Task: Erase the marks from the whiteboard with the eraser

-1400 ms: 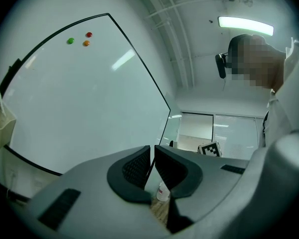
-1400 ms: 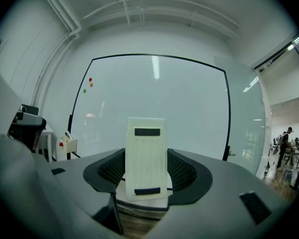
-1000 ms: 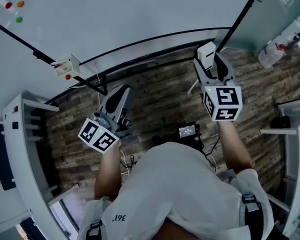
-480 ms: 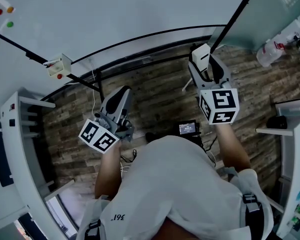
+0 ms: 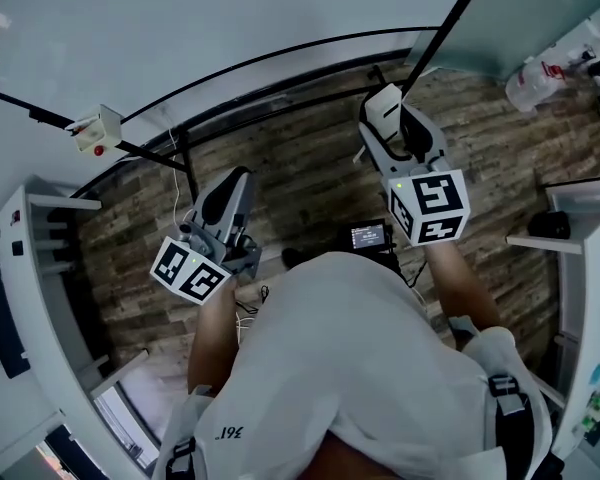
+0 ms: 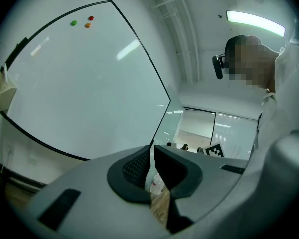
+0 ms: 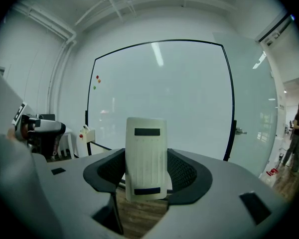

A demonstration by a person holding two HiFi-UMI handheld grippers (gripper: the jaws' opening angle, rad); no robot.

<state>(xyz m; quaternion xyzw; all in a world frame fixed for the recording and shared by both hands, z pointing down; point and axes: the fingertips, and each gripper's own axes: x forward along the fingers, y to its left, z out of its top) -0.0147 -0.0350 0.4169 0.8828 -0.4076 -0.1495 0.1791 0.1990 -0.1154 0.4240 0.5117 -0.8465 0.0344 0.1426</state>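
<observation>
The eraser (image 7: 146, 156) is clamped between the jaws of the right gripper (image 5: 395, 130). It is held upright and stands up past the pads, so that most of its length is carried ahead of the gripper, where it can be laid against the board. The whiteboard (image 7: 159, 88) is faced squarely from that gripper and lies straight ahead of it, but well apart: no contact between eraser and board is seen. The gripper appears to be held back at chest height instead of being pressed forward. No written strokes can be made out on the board in either gripper view. Only three small coloured magnets (image 7: 96, 81) are seen, up and to the left of the right gripper, and a small white box (image 7: 87, 133) is fixed at the board's left edge. The wiping is therefore judged to be either finished or paused, though faint marks cannot be ruled out. The left gripper (image 6: 152, 158) is kept lower and to the side, with its jaws drawn together to a mere sliver and nothing held between them. It is probably kept there to be out of the eraser's way, since one tool suffices for this work.
</observation>
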